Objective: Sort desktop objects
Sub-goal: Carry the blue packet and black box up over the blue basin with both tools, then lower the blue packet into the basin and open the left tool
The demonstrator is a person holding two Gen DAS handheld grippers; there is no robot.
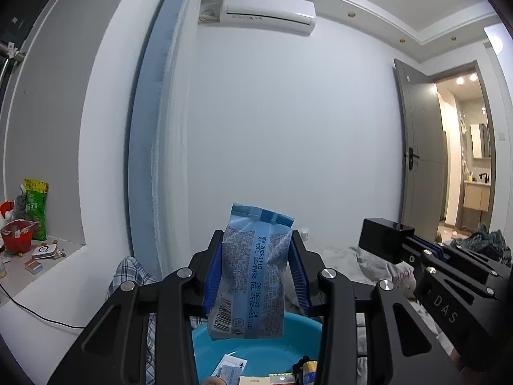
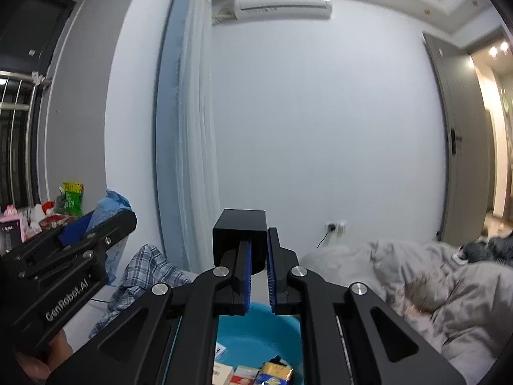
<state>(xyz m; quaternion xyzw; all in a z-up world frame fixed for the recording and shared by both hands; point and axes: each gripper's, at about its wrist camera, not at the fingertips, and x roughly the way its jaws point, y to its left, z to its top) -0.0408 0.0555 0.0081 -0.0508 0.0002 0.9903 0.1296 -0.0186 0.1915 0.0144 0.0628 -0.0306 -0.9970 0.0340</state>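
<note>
In the left wrist view the left gripper is clamped on a pale blue snack packet, its blue pads pressing the packet's two sides in the centre of the frame. The packet stands upright, long axis running top to bottom of the picture, sealed crimp uppermost and barcode end hanging below the fingers. Directly beneath that lower end, at the bottom centre of the frame, lies the blue basin, already holding several small packets and boxes. So the basin sits straight under the held packet, and the coming move looks like a short lowering and a release rather than any sideways travel. In the right wrist view the right gripper grips a black box at mid-frame; the box juts up past the fingertips, and its left finger seems to sit inside or against the box, though the exact contact is hard to read. The same basin shows at the bottom centre here too, below these fingers. Both hands hover over the basin, side by side; neither looks clearly nearer, and each load hangs apart from the basin's contents.
</note>
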